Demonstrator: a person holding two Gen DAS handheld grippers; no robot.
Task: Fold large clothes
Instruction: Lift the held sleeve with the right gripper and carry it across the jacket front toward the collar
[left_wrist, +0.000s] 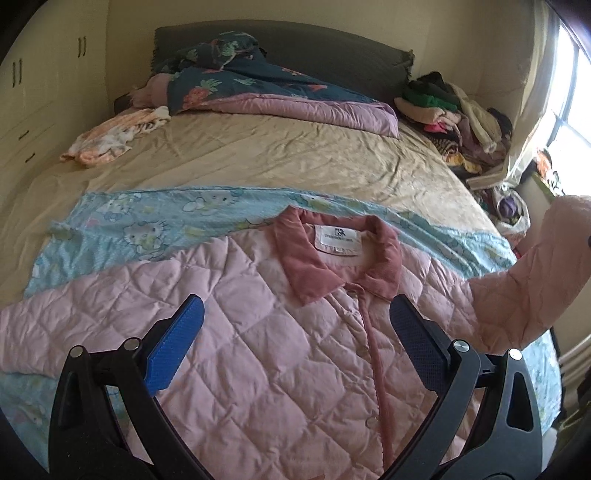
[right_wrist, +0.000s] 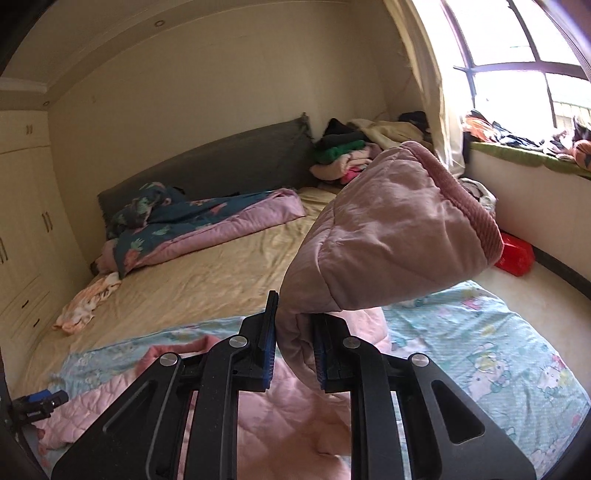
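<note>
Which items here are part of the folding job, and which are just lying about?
Job: pink jacket; its sleeve, clamped in the right gripper; open left gripper.
Lying about: floral quilt; clothes pile; orange cloth; red box.

Jacket (left_wrist: 258, 369) hem running off frame below left gripper (left_wrist: 295, 325); sleeve (right_wrist: 388, 236) blocking bed beyond right gripper (right_wrist: 295, 347); label (left_wrist: 338, 240) text staying unreadable.
</note>
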